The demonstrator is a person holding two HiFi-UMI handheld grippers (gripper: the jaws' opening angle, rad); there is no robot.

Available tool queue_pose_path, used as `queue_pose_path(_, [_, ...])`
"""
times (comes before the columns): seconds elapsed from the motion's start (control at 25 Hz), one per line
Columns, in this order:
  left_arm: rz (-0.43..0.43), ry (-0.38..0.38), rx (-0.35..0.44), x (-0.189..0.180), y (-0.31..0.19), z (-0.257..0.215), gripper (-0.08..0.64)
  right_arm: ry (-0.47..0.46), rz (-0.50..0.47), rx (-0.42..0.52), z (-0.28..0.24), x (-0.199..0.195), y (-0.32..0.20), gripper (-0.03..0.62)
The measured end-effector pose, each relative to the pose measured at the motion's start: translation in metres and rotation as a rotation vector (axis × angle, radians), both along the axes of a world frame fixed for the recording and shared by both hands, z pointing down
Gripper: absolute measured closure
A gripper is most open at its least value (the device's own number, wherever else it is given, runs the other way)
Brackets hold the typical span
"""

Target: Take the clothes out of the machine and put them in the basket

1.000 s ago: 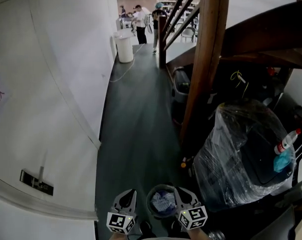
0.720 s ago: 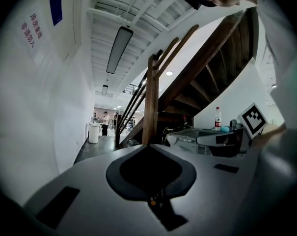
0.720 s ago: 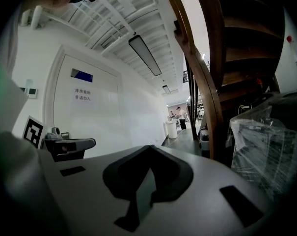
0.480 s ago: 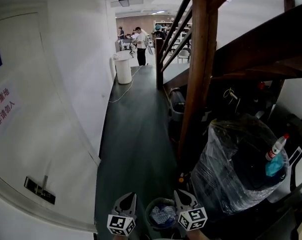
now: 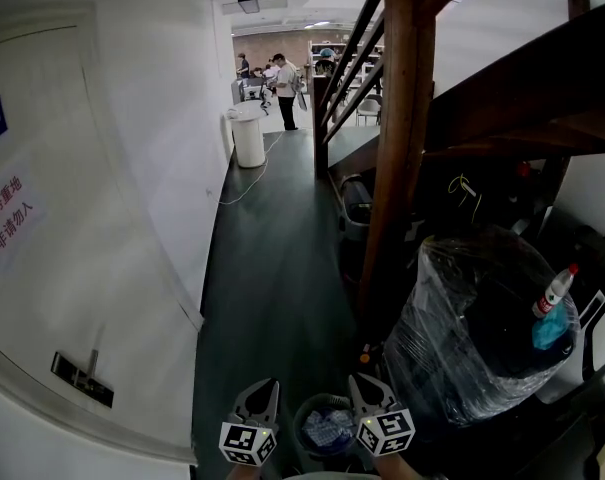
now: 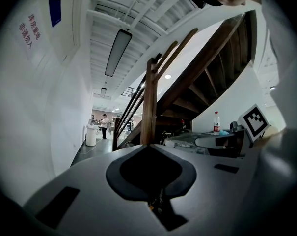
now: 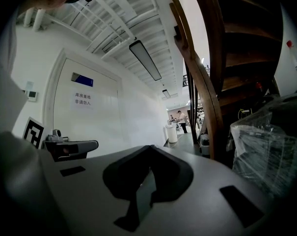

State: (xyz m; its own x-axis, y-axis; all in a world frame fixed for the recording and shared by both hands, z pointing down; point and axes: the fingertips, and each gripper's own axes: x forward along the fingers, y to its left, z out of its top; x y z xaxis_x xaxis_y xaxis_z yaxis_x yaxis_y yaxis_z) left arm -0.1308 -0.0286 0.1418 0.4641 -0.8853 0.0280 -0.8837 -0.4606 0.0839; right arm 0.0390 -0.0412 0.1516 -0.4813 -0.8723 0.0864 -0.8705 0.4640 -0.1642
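Observation:
No washing machine, clothes or laundry basket shows in any view. Both grippers sit at the bottom edge of the head view, pointing level down a corridor. My left gripper (image 5: 265, 388) has its jaws together with nothing between them; in the left gripper view its tips (image 6: 149, 146) meet in a point. My right gripper (image 5: 360, 382) is likewise shut and empty, its tips (image 7: 149, 147) touching in the right gripper view. Below and between them stands a small round bin (image 5: 327, 426) with crumpled paper inside.
A white door with a notice (image 5: 72, 268) fills the left wall. A wooden stair post (image 5: 402, 138) and a plastic-wrapped dark bulk (image 5: 482, 318) with a bottle (image 5: 554, 293) close in the right side. A white bin (image 5: 248, 138) and people stand far down the dark floor (image 5: 272, 258).
The head view has tilted upward, so more of the ceiling and the door notice shows. Both grippers have risen slightly and stay shut.

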Motion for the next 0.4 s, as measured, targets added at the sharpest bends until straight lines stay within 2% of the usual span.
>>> queue_pose_path(0.4, [0.011, -0.002, -0.001, 0.0040, -0.0045, 0.0003, 0.538, -0.002, 0.005, -0.010, 0.0034, 0.0003, -0.0044, 0.586])
